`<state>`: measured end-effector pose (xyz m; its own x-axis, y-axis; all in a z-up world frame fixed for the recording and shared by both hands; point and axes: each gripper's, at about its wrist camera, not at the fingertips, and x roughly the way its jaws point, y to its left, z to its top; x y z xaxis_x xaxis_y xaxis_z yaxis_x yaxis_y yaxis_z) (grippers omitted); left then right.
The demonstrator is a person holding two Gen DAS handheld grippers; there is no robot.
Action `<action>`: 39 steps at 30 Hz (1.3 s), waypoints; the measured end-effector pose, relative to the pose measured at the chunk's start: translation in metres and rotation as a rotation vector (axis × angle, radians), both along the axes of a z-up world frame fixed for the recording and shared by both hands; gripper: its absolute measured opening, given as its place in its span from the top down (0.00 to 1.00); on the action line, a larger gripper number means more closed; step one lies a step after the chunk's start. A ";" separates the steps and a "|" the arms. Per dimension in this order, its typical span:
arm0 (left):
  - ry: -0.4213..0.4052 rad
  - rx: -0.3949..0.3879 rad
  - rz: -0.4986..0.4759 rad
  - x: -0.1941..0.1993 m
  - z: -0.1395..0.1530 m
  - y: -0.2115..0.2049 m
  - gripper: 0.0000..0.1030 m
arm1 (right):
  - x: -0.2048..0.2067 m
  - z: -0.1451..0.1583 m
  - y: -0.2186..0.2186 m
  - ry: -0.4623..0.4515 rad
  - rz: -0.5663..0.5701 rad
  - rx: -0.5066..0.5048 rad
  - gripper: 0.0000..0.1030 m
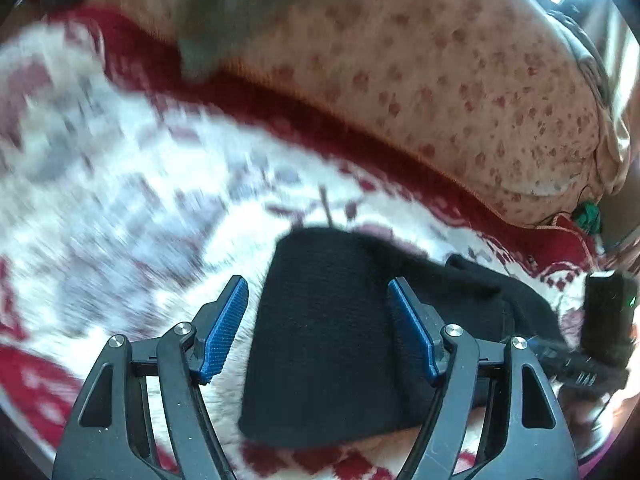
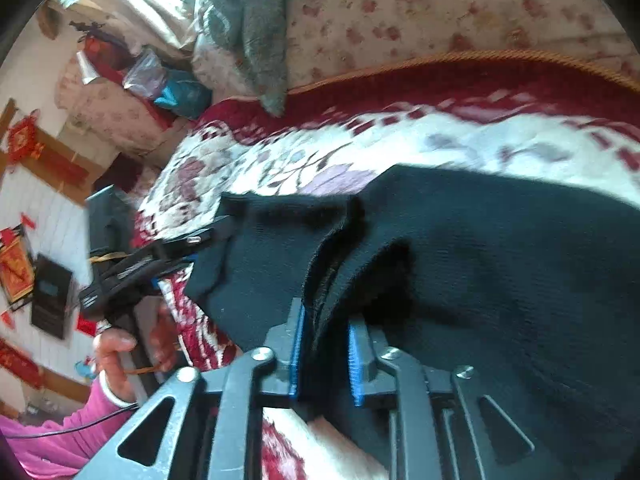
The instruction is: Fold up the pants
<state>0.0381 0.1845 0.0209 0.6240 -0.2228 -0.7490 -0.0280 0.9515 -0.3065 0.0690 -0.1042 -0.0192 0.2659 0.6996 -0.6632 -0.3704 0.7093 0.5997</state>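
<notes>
The black pants (image 1: pixel 324 344) lie on a red and white floral bedspread (image 1: pixel 120 184). In the left wrist view a folded black part sits under and between my left gripper's (image 1: pixel 318 296) open jaws, which hold nothing. In the right wrist view the pants (image 2: pixel 500 248) fill the middle and right. My right gripper (image 2: pixel 326 332) is shut on a bunched edge of the black fabric. The left gripper (image 2: pixel 168 248) shows at the left there, at the pants' far corner, held by a hand in a pink sleeve.
A floral quilt (image 1: pixel 460 80) with a grey cloth (image 2: pixel 256 32) on it lies piled along the far side of the bed. Bags and bedding (image 2: pixel 132 76) stand at the bed's head. The right gripper's body (image 1: pixel 608 320) is at the right edge.
</notes>
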 end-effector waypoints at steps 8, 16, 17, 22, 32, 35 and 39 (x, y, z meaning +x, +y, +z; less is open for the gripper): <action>-0.012 0.022 -0.064 0.001 0.004 -0.024 0.29 | -0.016 0.045 0.020 -0.168 0.092 0.025 0.80; 0.074 0.023 0.007 0.020 -0.035 -0.011 0.26 | -0.006 -0.010 0.040 -0.089 0.127 -0.004 0.83; 0.069 0.022 0.010 0.018 -0.032 -0.011 0.26 | -0.007 -0.008 0.037 -0.078 0.120 0.003 0.83; 0.021 0.005 0.011 0.001 -0.005 -0.016 0.26 | -0.032 0.026 -0.001 -0.119 0.072 -0.006 0.81; 0.007 -0.109 -0.189 -0.006 0.029 -0.086 0.26 | -0.090 0.024 -0.121 0.030 -0.177 0.067 0.63; 0.053 -0.159 -0.279 0.002 0.026 -0.116 0.26 | -0.109 0.010 -0.150 0.083 -0.243 0.076 0.63; 0.098 -0.174 -0.403 0.016 0.024 -0.165 0.26 | -0.119 -0.007 -0.182 0.122 -0.331 0.096 0.61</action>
<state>0.0543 0.0192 0.0445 0.3898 -0.5612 -0.7301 0.2975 0.8271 -0.4770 -0.0501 -0.2857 -0.0263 0.4114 0.6492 -0.6398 -0.0520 0.7175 0.6946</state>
